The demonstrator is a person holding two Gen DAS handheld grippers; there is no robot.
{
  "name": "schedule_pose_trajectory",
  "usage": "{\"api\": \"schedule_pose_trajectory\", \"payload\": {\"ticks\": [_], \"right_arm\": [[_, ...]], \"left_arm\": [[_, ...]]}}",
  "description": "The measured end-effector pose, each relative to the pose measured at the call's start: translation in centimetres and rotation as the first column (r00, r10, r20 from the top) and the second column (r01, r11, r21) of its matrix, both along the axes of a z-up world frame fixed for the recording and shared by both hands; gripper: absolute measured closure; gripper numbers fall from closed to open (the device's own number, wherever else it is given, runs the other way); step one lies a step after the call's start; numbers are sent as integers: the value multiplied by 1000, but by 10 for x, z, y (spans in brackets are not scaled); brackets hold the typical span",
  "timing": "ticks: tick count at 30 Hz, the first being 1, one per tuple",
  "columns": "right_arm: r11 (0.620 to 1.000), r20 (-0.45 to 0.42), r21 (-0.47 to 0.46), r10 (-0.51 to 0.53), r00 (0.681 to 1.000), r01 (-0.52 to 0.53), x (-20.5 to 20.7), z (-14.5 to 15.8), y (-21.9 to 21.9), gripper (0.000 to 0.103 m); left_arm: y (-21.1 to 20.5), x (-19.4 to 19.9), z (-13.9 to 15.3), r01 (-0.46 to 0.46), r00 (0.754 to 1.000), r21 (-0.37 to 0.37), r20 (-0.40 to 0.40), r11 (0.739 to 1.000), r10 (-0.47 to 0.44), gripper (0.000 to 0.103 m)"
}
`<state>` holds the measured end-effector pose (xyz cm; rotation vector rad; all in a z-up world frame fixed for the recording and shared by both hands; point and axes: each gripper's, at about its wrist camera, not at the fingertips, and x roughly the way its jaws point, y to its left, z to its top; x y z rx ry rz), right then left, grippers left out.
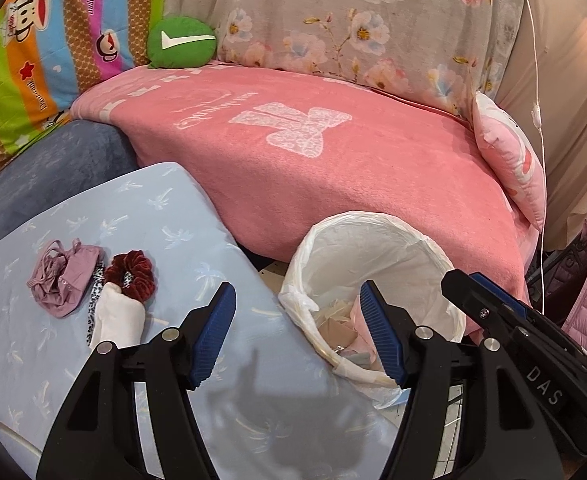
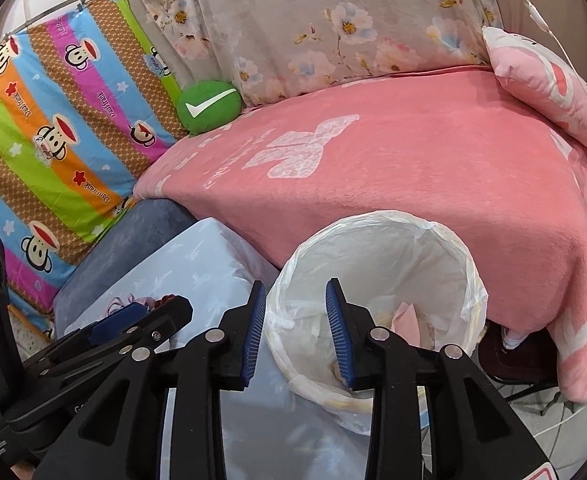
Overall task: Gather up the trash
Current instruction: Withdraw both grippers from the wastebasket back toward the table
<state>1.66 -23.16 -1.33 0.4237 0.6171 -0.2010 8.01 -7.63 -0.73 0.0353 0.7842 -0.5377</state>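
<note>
While both claws hang empty with jaws spread, the left claw (image 1: 297, 332) sits at the near rim of the lined bin (image 1: 373, 248) and the right claw (image 2: 293, 328) right over its mouth, where scraps already lie. What looks left to collect is the small heap on the blue cushion (image 1: 93, 360): a mauve cloth (image 1: 61, 284), a red scrunchie (image 1: 131, 274) and a white sock (image 1: 119, 316). The left claw's best bet is probably one piece at a time, pinching low into the cushion.
</note>
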Motion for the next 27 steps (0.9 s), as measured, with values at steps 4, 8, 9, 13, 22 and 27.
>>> {"api": "schedule_pose_trajectory", "payload": {"ticks": [4, 8, 9, 13, 22, 27], "right_arm": [[1000, -6, -17, 20, 1000, -20, 1, 1, 11, 67], [999, -13, -25, 45, 999, -45, 5, 2, 23, 65], [998, -16, -28, 52, 999, -52, 6, 2, 28, 64], [996, -28, -35, 86, 996, -87, 10, -1, 44, 61], [985, -62, -58, 161, 985, -165, 26, -7, 86, 60], [975, -83, -74, 205, 975, -211, 38, -12, 113, 49]], "left_arm": [[12, 0, 0, -19, 1000, -6, 1, 1000, 19, 41], [26, 0, 0, -44, 999, -5, 6, 999, 44, 41], [29, 0, -1, -51, 999, -5, 8, 999, 51, 38], [45, 1, -2, -91, 996, 0, 19, 996, 91, 34], [87, 6, -12, -174, 984, 35, 31, 984, 173, 28], [116, 9, -17, -238, 971, 55, 44, 970, 235, 23]]}}
